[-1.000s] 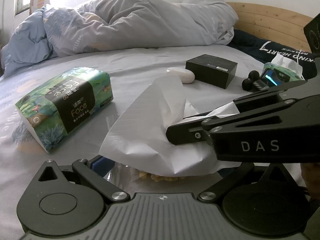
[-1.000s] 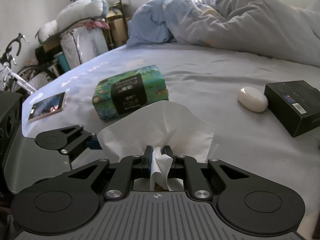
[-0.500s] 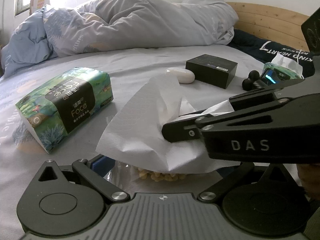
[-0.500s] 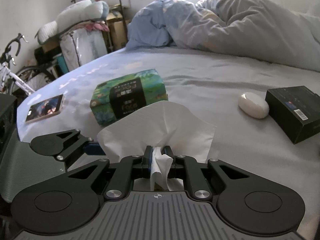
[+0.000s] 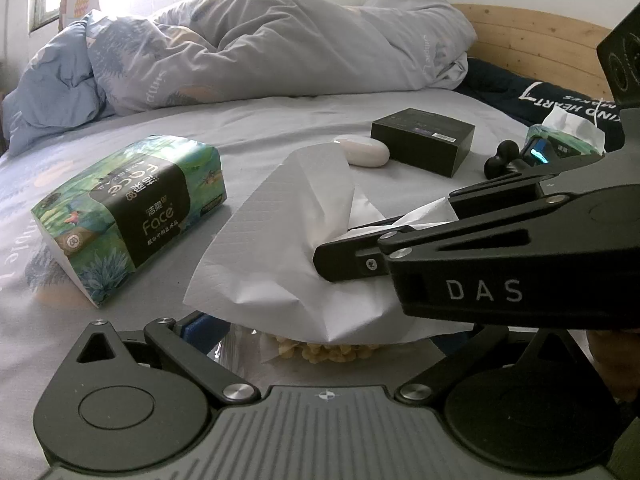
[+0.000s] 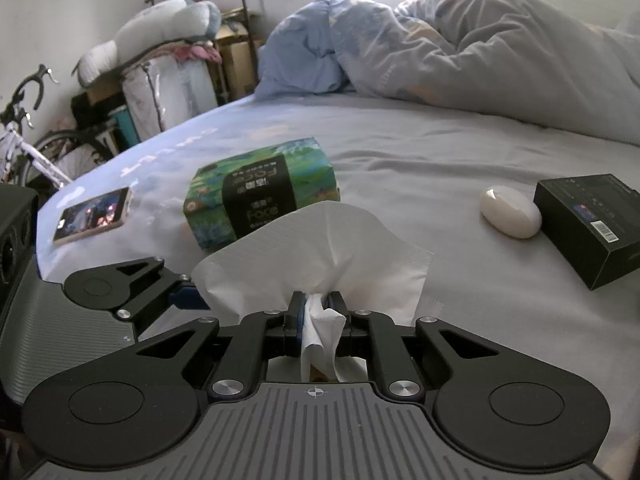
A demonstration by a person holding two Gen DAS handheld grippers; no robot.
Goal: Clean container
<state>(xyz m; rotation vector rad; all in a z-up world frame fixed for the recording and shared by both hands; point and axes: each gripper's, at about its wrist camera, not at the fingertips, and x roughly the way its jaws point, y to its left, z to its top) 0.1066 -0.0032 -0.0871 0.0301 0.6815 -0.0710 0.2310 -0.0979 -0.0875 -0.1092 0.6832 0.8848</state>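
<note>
**Tissue lifting off the crumbs in the container**

Over the last second my right gripper [image 6: 316,312], jaws pinched tight on a bunched white tissue [image 5: 288,248], has slid a little to my left and risen over the container [image 5: 236,350]; in the left wrist view the tissue's lower edge now sits higher, and more of the yellowish crumbs [image 5: 320,350] beneath it show than a second ago. I read that as one wiping pass moving across, with the residue not gathered, so the container is not clean at this point

The container lies directly in front of my left gripper [image 5: 324,344], on the grey bed sheet [image 5: 280,140], mostly hidden under the tissue. What I can see is a clear, glossy wall with a pale cluster of crumbs inside. The left fingers stand spread apart on either side of it, with one blue pad [image 5: 200,326] at its left wall; the other is hidden, so I cannot tell whether they truly clamp it

The green tissue pack [image 5: 128,216] stays put, well to the left
</note>
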